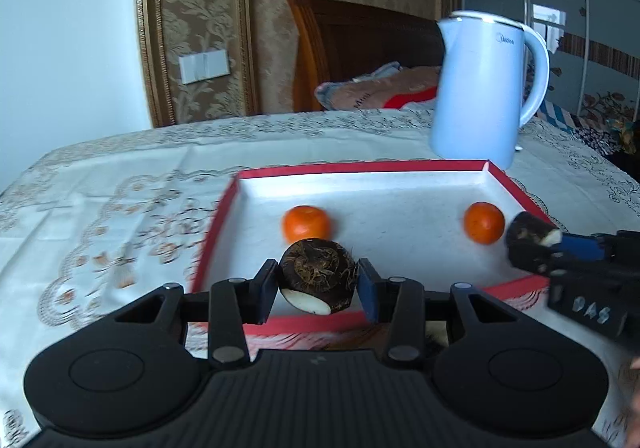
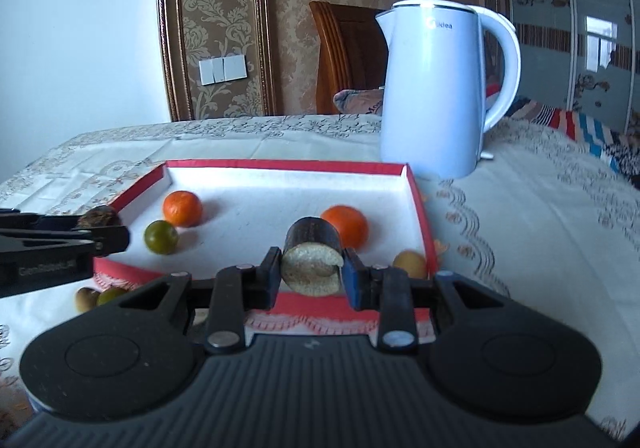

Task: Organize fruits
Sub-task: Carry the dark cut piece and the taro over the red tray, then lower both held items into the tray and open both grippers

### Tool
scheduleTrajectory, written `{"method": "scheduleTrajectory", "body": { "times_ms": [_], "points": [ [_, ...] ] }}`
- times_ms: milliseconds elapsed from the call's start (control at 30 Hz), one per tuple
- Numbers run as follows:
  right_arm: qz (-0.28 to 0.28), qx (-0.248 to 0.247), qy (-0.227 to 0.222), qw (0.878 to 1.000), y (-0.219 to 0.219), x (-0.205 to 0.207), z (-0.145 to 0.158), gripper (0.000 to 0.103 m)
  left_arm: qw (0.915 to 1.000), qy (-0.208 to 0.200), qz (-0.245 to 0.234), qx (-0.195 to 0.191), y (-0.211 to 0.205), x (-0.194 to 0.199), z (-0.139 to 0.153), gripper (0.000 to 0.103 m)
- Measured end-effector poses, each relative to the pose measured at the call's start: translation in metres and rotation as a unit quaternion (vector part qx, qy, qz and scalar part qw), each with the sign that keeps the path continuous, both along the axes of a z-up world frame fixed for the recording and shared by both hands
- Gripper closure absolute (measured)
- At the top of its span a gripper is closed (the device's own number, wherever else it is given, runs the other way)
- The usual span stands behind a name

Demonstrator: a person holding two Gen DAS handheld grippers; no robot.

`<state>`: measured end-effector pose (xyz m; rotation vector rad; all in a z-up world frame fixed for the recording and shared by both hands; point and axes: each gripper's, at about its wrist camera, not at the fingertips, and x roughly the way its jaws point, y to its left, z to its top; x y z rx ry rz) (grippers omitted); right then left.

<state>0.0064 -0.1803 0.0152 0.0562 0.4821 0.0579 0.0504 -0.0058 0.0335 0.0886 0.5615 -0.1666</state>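
Observation:
My left gripper (image 1: 318, 282) is shut on a hairy brown taro piece (image 1: 316, 274) with a white cut face, held over the near edge of the red-rimmed white tray (image 1: 360, 172). My right gripper (image 2: 311, 272) is shut on a dark cylindrical sugarcane piece (image 2: 312, 260) with a pale cut end, over the tray's (image 2: 280, 165) near side. Two tangerines (image 1: 306, 223) (image 1: 483, 222) lie in the tray; in the right wrist view they sit left (image 2: 182, 208) and right (image 2: 346, 230), with a green fruit (image 2: 161, 237) near the left one.
A pale blue electric kettle (image 2: 436, 88) stands behind the tray's right corner. A yellowish fruit (image 2: 410, 263) lies in the tray's near right corner. A brown fruit (image 2: 86, 298) and a green fruit (image 2: 110, 294) lie on the embroidered tablecloth (image 2: 540, 228) left of the tray.

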Motion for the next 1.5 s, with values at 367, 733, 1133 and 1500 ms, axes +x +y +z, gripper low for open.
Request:
{"method": "scheduleTrajectory", "body": {
  "times_ms": [367,733,1133,1500],
  "points": [
    [-0.001,-0.009,0.041,0.999,0.003,0.042,-0.016,0.072,0.9994,0.012,-0.005,0.032,-0.037,0.031,-0.019,0.062],
    [-0.018,-0.04,0.047,0.998,0.011,0.065,-0.026,0.072,0.9985,-0.015,0.016,0.05,-0.05,0.047,-0.023,0.062],
    [-0.038,-0.013,0.064,0.997,-0.002,0.098,-0.03,0.072,0.997,-0.018,0.039,0.065,-0.061,0.072,-0.028,0.062],
    [-0.033,0.01,0.061,0.998,-0.009,0.095,-0.028,0.071,0.9971,-0.017,0.04,0.062,-0.059,0.071,-0.028,0.043]
  ]
}}
